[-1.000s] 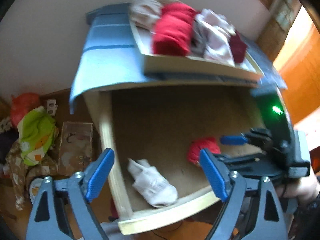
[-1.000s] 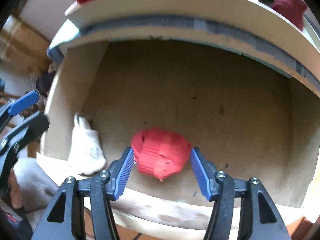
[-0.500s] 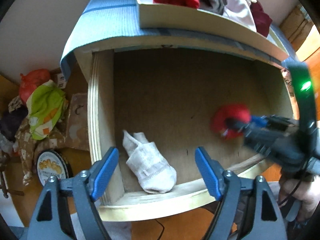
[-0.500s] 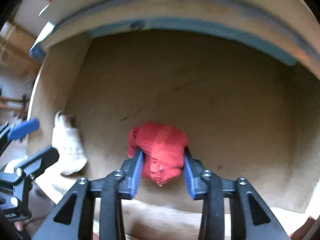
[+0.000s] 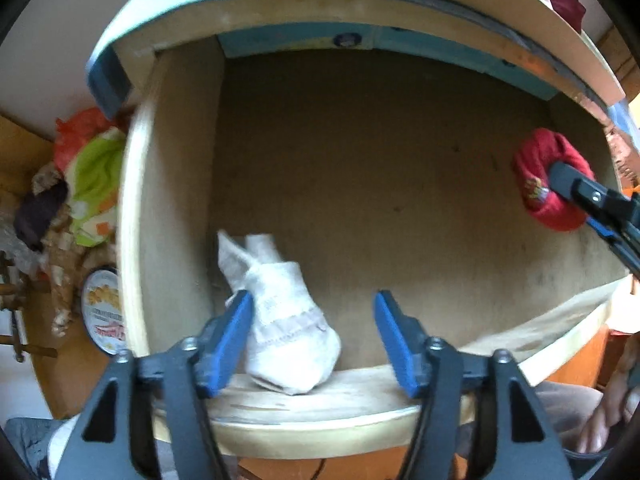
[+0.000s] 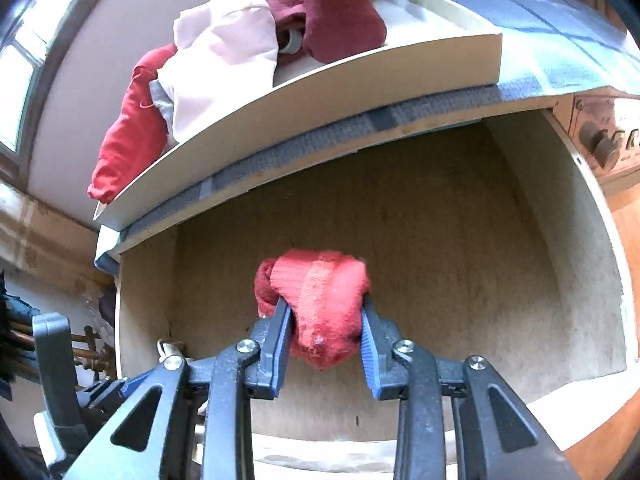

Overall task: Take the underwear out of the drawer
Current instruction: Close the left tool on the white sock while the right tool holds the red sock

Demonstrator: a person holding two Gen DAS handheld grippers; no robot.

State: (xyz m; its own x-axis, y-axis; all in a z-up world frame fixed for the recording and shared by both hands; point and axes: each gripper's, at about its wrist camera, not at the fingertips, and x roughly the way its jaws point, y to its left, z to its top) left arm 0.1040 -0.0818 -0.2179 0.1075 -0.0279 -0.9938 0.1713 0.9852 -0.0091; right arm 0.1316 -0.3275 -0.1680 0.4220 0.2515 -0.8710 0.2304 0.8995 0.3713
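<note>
My right gripper point(image 6: 324, 340) pinches the red underwear point(image 6: 320, 304) above the drawer point(image 5: 168, 208) floor, while my left gripper point(image 5: 312, 332), jaws closing, straddles the white underwear point(image 5: 284, 320) at the drawer's 7 o'clock corner.

left tool point(image 5: 314, 338): black frame, blue pads, silver screws | right tool point(image 6: 325, 334): same

White bundle point(image 5: 286, 332) on drawer floor point(image 5: 392, 184)

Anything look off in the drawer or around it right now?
Nothing damaged or spilled. The drawer holds only a white bundle; the right gripper grips the red bundle. Clothes lie heaped beside it.
</note>
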